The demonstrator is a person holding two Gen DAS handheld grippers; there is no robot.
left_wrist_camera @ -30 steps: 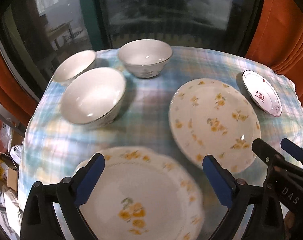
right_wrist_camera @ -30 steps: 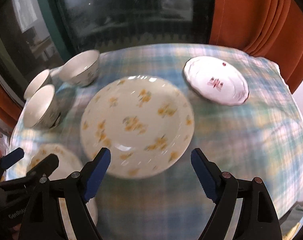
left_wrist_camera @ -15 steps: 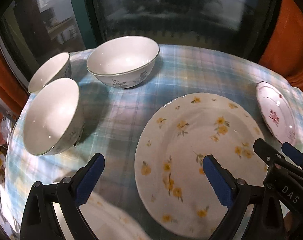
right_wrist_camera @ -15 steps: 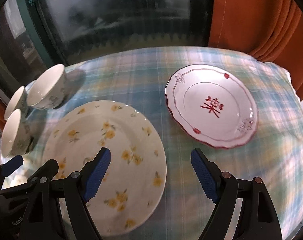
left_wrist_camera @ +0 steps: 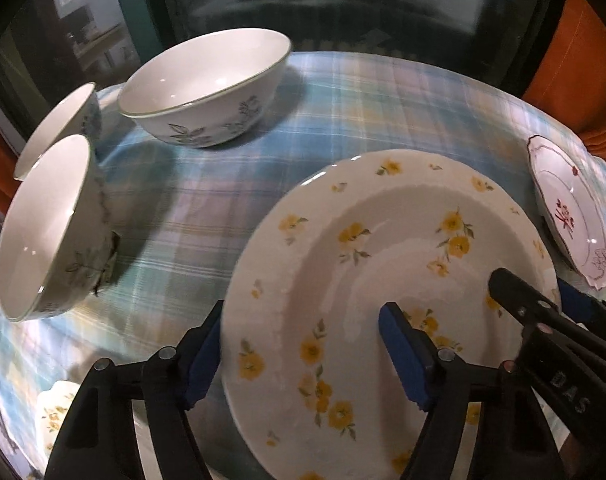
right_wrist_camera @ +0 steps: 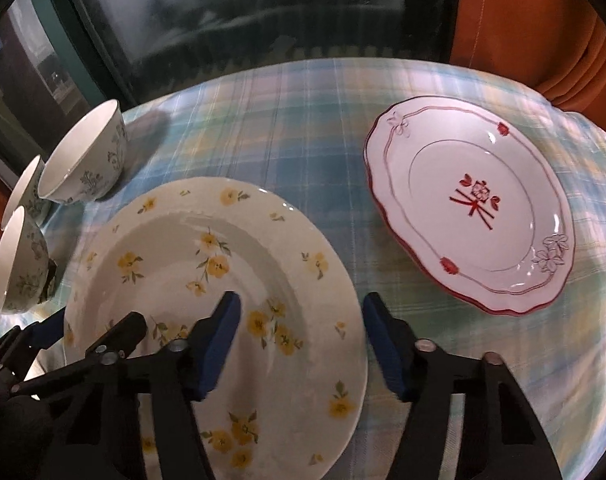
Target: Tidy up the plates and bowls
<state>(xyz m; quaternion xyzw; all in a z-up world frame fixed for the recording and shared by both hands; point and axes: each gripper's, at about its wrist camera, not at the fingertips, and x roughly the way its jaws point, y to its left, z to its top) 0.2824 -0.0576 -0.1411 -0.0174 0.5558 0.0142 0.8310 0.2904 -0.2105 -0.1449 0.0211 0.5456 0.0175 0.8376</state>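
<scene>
I am straddling the yellow-flowered plate [left_wrist_camera: 387, 280] with both tools: the left tool [left_wrist_camera: 303, 356] over its nine o'clock rim, the right tool [right_wrist_camera: 299, 344] over its three o'clock rim. Both jaws have just been closing, spread, not yet pinching. The plate is lying flat on the worktop [right_wrist_camera: 303, 128], bowls [left_wrist_camera: 207, 88] at ten o'clock.

second yellow-flowered plate [left_wrist_camera: 53, 416] cut off at frame edge, far bowl [right_wrist_camera: 23, 188] half hidden
</scene>
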